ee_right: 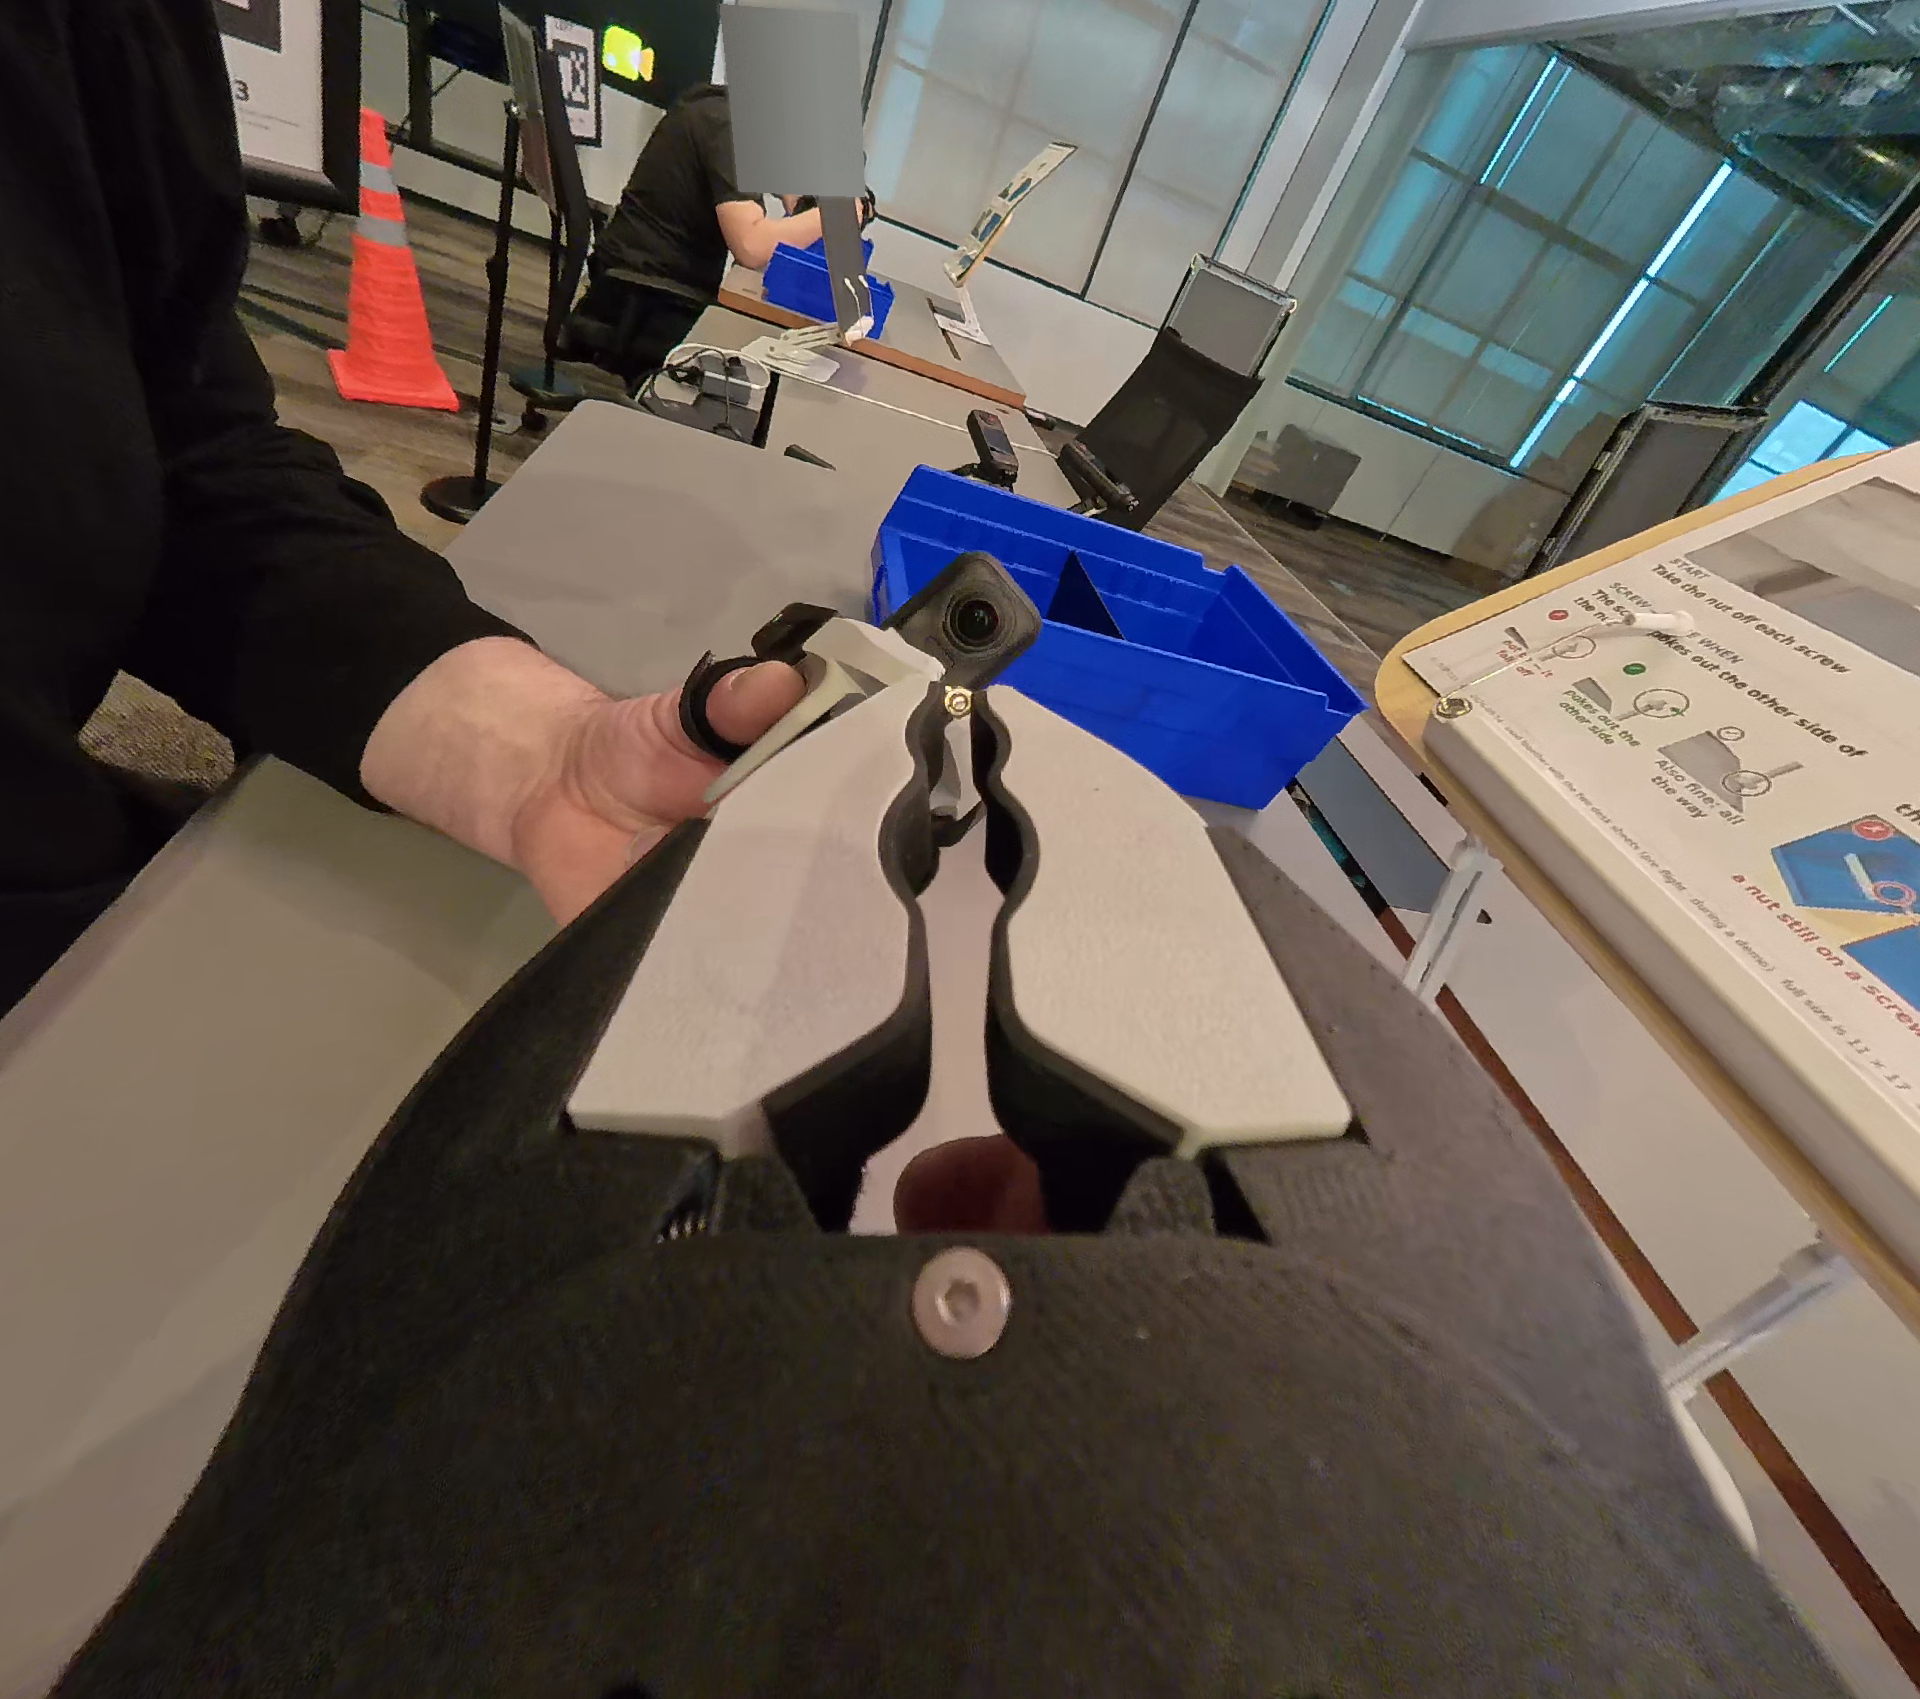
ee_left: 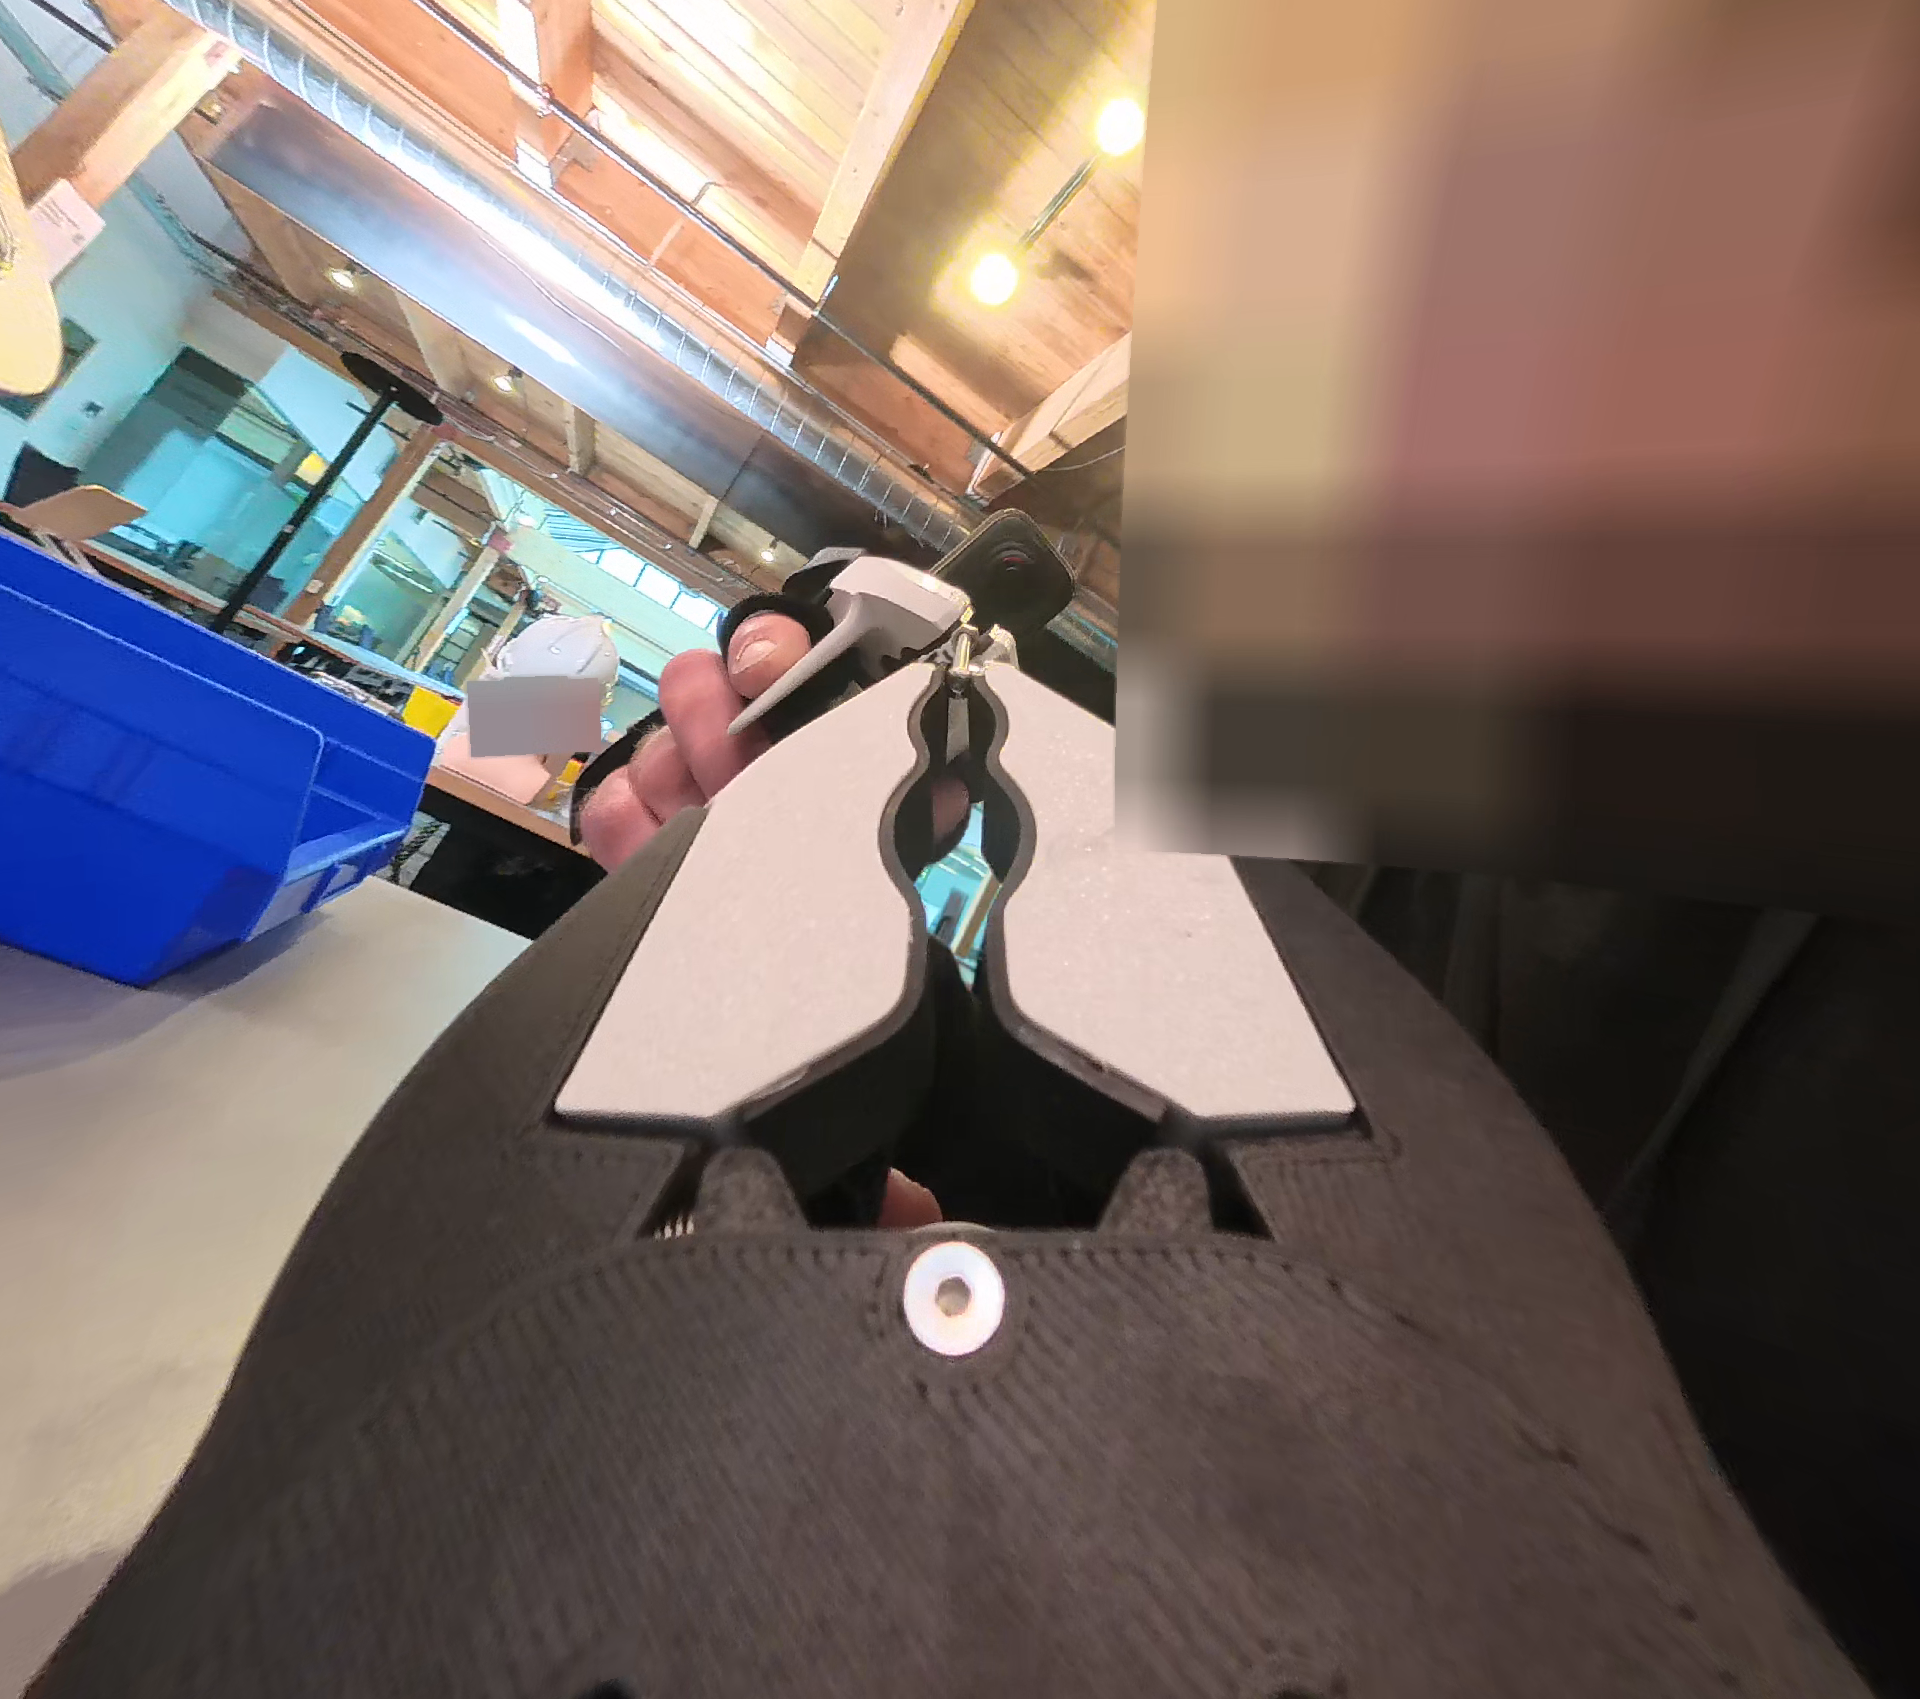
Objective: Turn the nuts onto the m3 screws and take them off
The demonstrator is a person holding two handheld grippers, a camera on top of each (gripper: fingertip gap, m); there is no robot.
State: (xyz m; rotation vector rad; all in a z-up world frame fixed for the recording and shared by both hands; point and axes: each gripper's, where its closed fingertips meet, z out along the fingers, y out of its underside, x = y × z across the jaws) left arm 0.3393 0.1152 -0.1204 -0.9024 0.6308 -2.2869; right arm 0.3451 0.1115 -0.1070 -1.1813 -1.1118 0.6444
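Note:
My two grippers meet tip to tip above the grey table. In the left wrist view my left gripper is shut, with a small silver screw pinched at its tips. The right gripper's white fingers and black camera sit just beyond it, held by a hand. In the right wrist view my right gripper is shut on a small brass-coloured nut. The left gripper's camera faces it directly behind. Nut and screw touch at the tips; how far they are threaded is too small to tell.
A blue plastic bin stands on the table behind the grippers; it also shows at the left in the left wrist view. A tilted instruction board stands at the right. A person in black sits at a farther table.

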